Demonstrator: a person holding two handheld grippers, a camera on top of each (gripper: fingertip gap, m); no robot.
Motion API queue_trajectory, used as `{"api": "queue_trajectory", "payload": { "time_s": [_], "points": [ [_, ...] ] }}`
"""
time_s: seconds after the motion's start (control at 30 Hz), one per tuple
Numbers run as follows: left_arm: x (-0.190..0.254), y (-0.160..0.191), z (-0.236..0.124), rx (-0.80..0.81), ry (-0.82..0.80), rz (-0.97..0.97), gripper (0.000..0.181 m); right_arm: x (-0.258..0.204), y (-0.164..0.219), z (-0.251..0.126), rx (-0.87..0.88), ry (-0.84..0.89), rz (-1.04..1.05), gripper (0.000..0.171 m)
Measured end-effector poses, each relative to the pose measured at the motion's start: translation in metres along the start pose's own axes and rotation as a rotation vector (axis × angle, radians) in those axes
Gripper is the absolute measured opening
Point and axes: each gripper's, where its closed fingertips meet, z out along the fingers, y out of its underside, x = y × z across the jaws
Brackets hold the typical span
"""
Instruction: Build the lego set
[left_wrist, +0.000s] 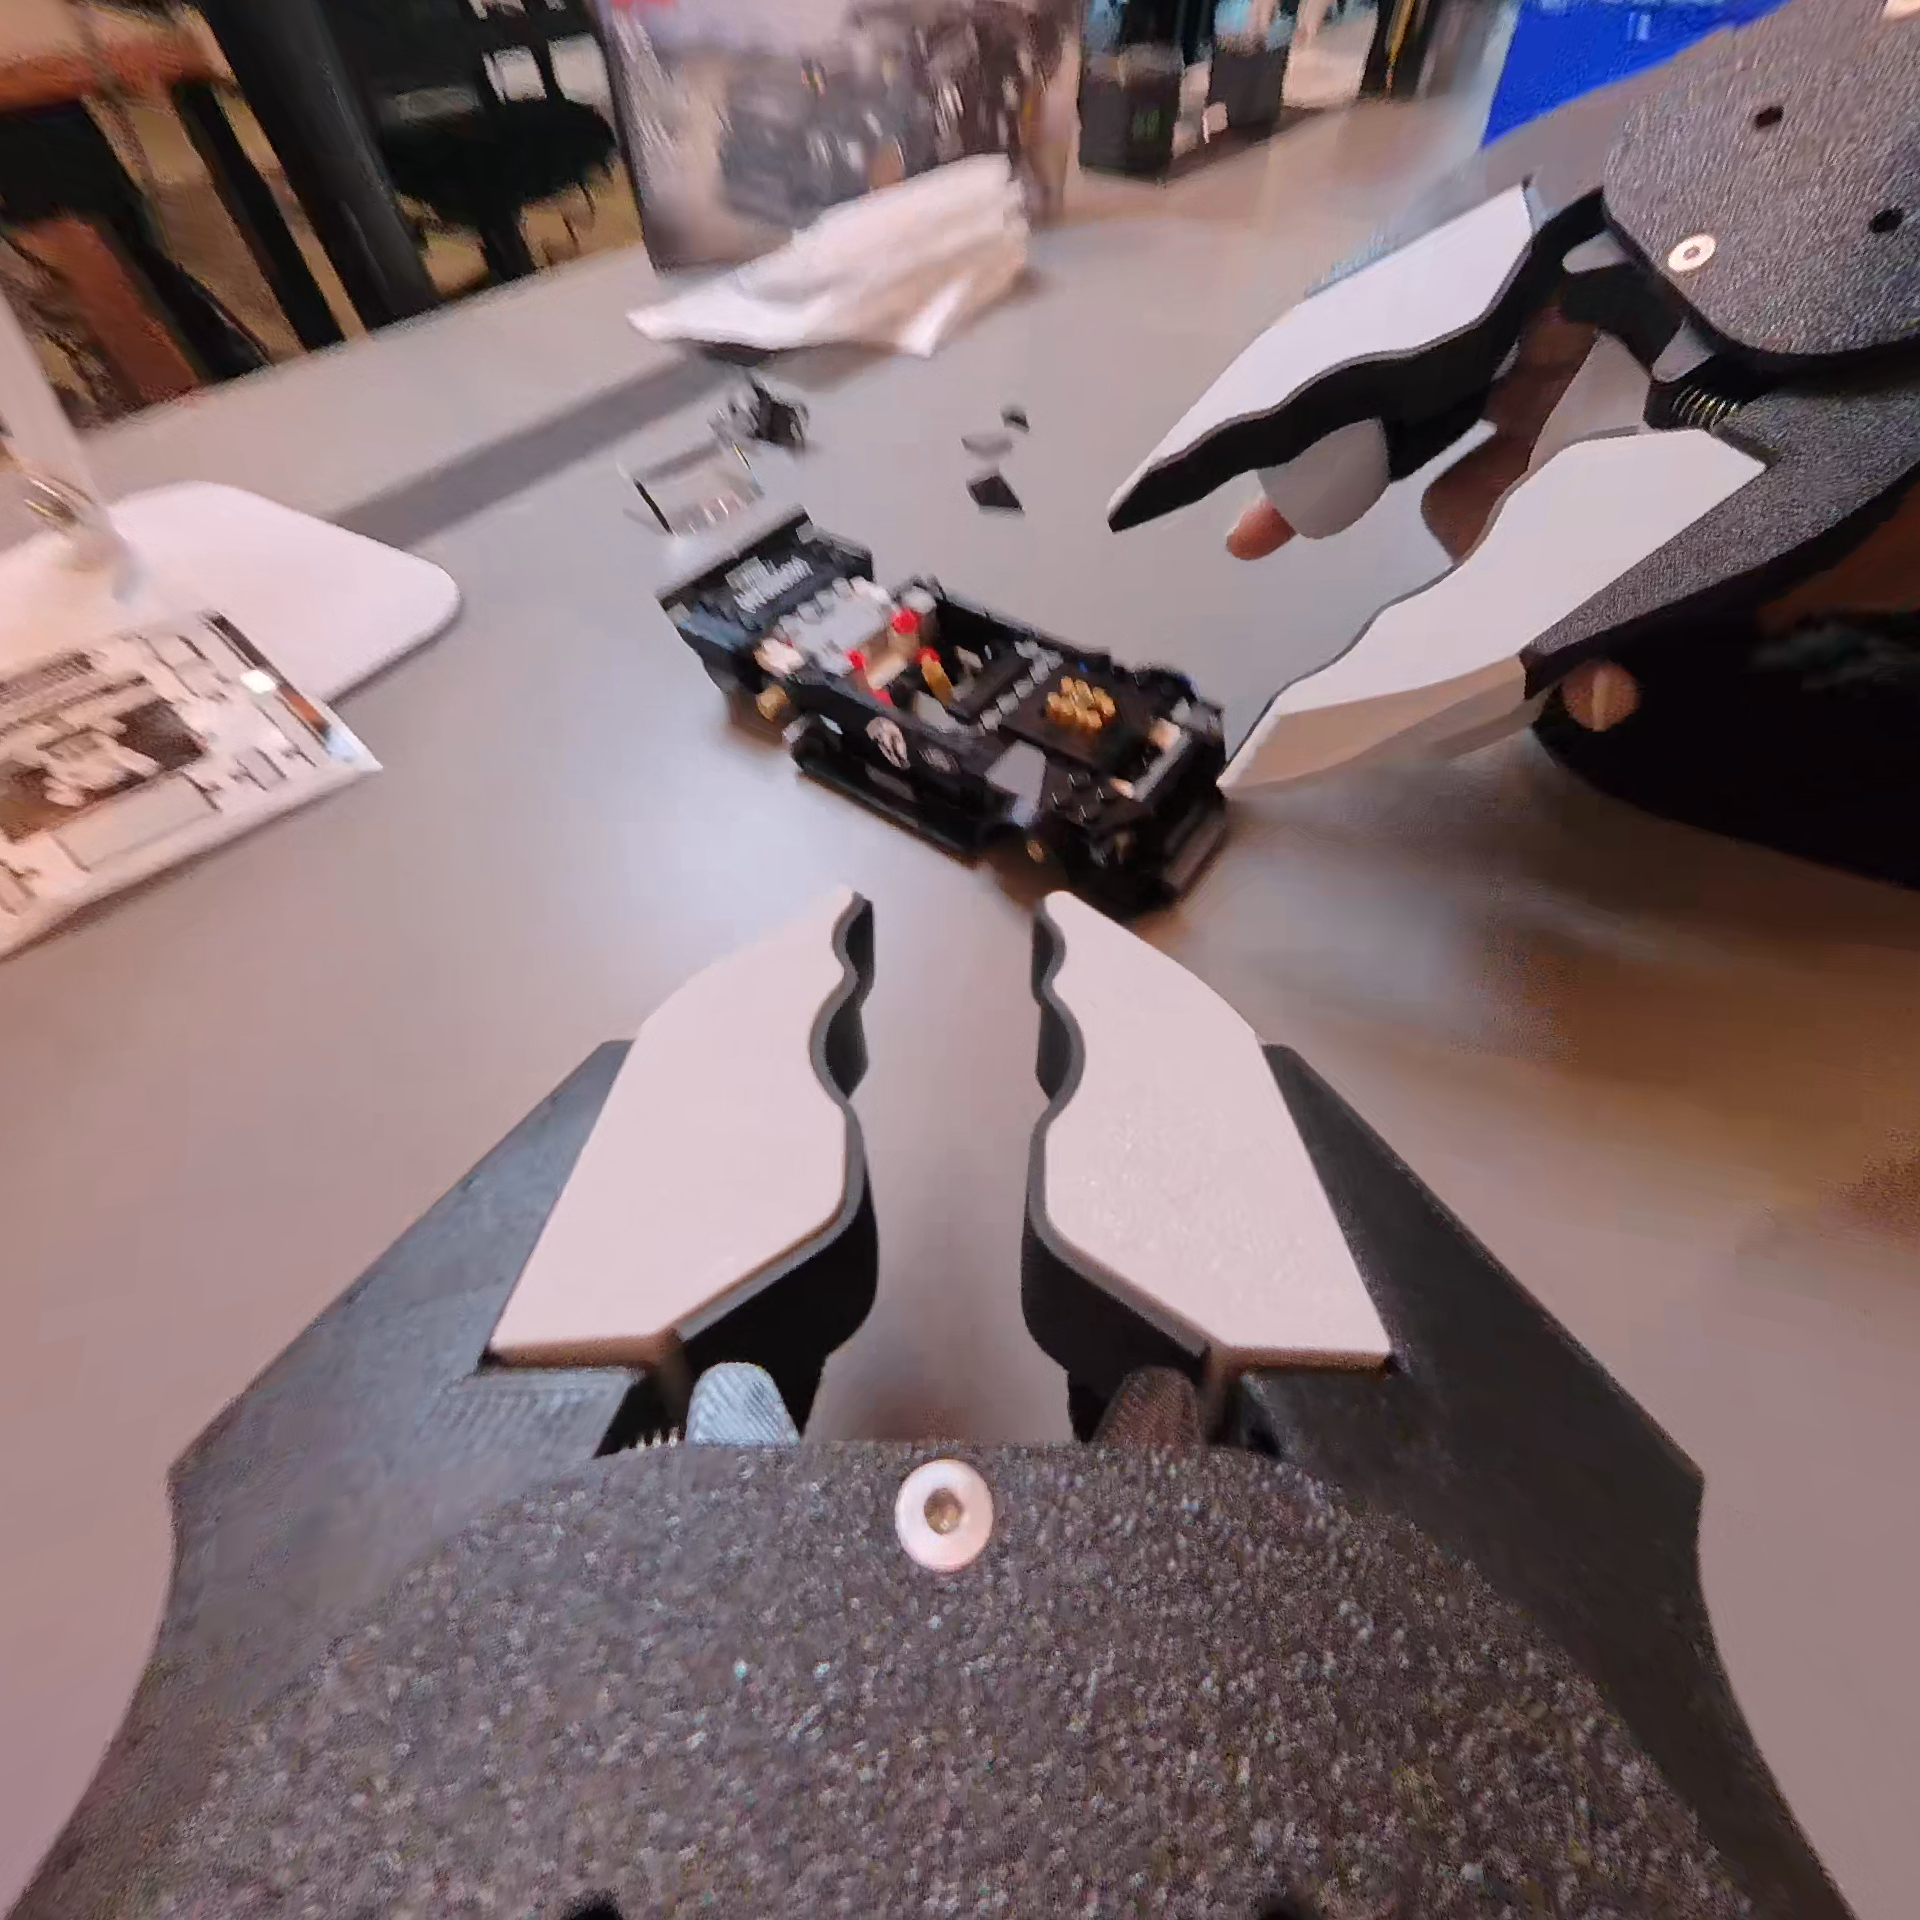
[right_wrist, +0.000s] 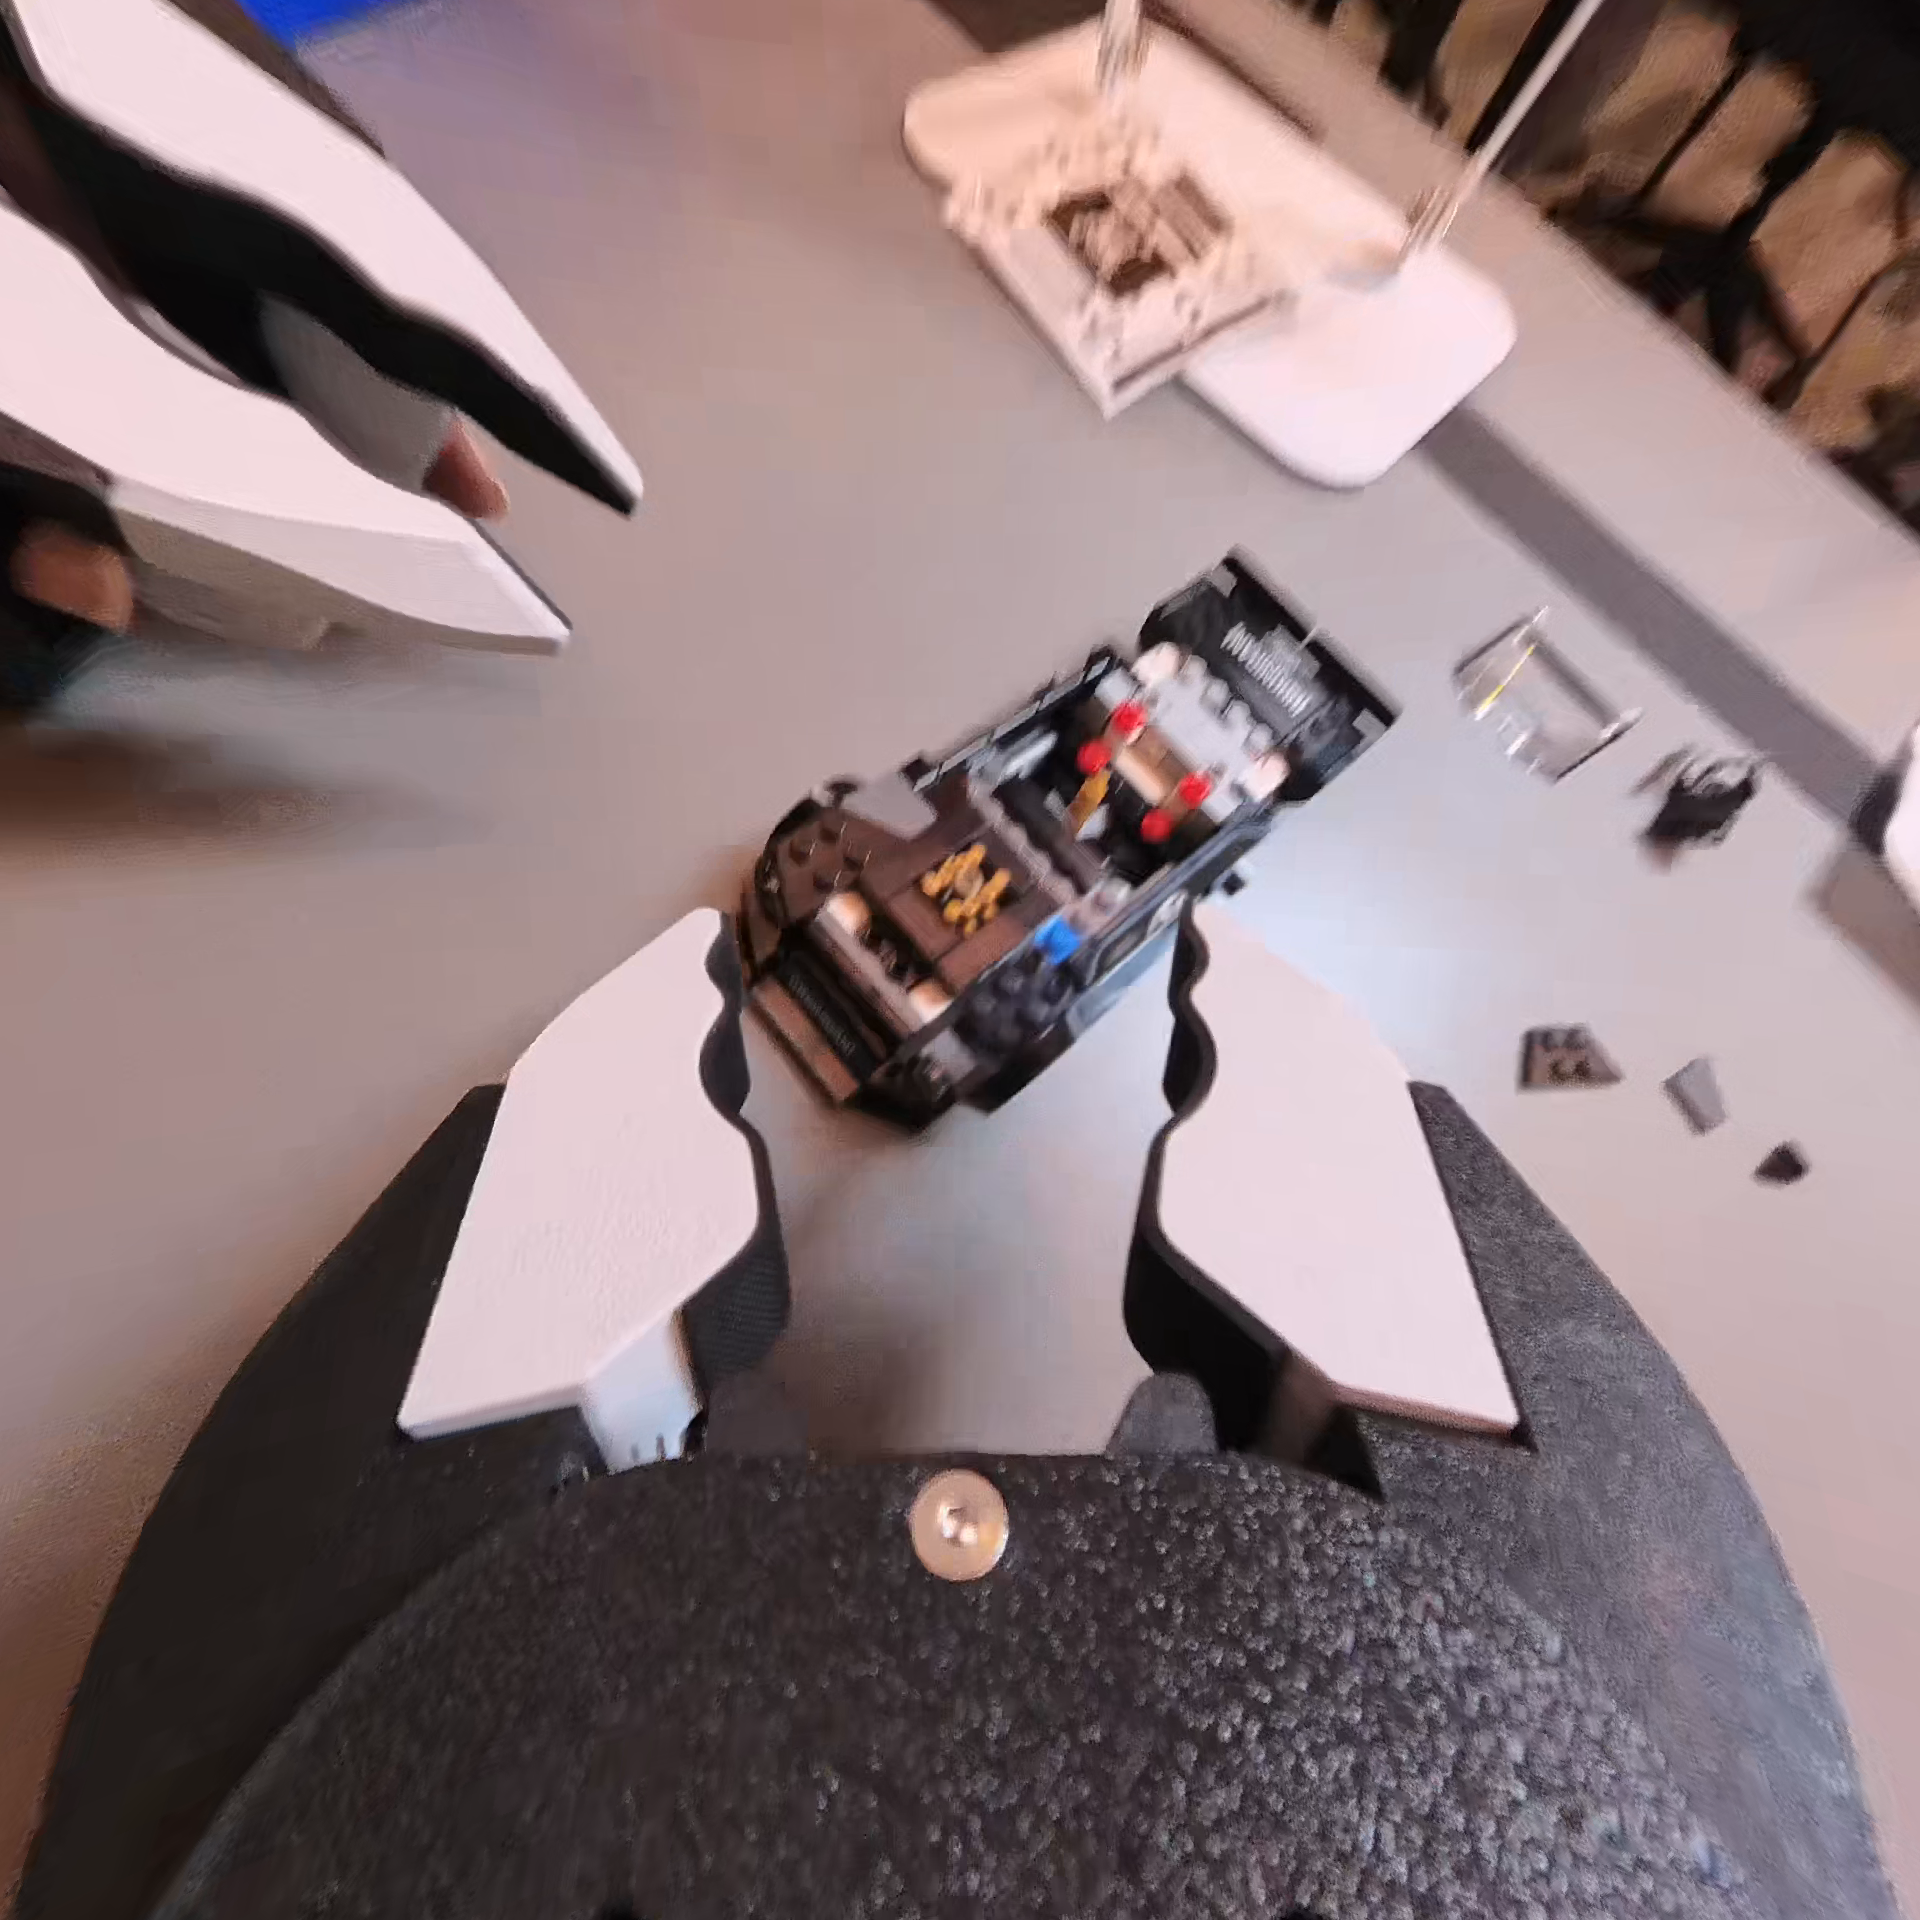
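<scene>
A: Far left, instruction booklet (left_wrist: 156, 748) on the grey table (left_wrist: 520, 1039). Centre?

B: Half-built black lego car (left_wrist: 945, 727), loose pieces (left_wrist: 992, 457) behind it. Left gripper (left_wrist: 954, 914) short of it, jaws parted, empty.

A: Right?

B: Right gripper (right_wrist: 951, 935), jaws wide, flanking the car's near end; contact unclear.

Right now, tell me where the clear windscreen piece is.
The clear windscreen piece lies on the table, just beyond the black car model, right of it in the right wrist view, beside small loose black parts.
</scene>
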Motion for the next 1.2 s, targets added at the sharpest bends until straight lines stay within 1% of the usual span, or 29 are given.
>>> {"api": "queue_trajectory", "payload": {
  "time_s": [0.1, 0.17, 0.27, 0.4, 0.47, 0.53, 0.63, 0.7, 0.77, 0.9, 1.2],
  "points": [
    [-0.016, -0.026, -0.005, 0.139, -0.067, -0.002, 0.009, 0.018, -0.033, -0.002, 0.135, -0.003, 0.015, 0.07],
    [-0.032, -0.041, -0.005, 0.195, -0.142, 0.014, 0.001, 0.03, -0.061, 0.001, 0.227, -0.016, 0.052, 0.064],
    [-0.06, -0.066, -0.004, 0.273, -0.284, 0.059, 0.0, 0.056, -0.102, 0.014, 0.328, 0.045, 0.032, 0.057],
    [-0.103, -0.109, -0.003, 0.385, -0.459, 0.099, 0.0, 0.088, -0.16, 0.032, 0.461, 0.149, 0.023, 0.05],
    [-0.125, -0.127, 0.001, 0.424, -0.502, 0.08, 0.0, 0.097, -0.188, 0.04, 0.531, 0.155, 0.051, 0.041],
    [-0.143, -0.134, 0.005, 0.448, -0.532, 0.062, 0.0, 0.104, -0.212, 0.048, 0.572, 0.175, 0.06, 0.033],
    [-0.158, -0.12, 0.013, 0.431, -0.542, 0.055, 0.0, 0.116, -0.24, 0.057, 0.613, 0.218, 0.081, 0.019],
    [-0.16, -0.101, 0.017, 0.397, -0.523, 0.038, 0.0, 0.13, -0.249, 0.068, 0.603, 0.264, 0.115, 0.013],
    [-0.159, -0.09, 0.018, 0.377, -0.496, 0.034, 0.0, 0.145, -0.249, 0.083, 0.552, 0.304, 0.136, 0.007],
    [-0.163, -0.094, 0.009, 0.404, -0.483, 0.031, 0.0, 0.158, -0.244, 0.099, 0.525, 0.323, 0.153, 0.002],
    [-0.161, -0.088, 0.019, 0.366, -0.481, 0.085, 0.0, 0.161, -0.236, 0.109, 0.507, 0.331, 0.129, 0.002]
  ]
}}
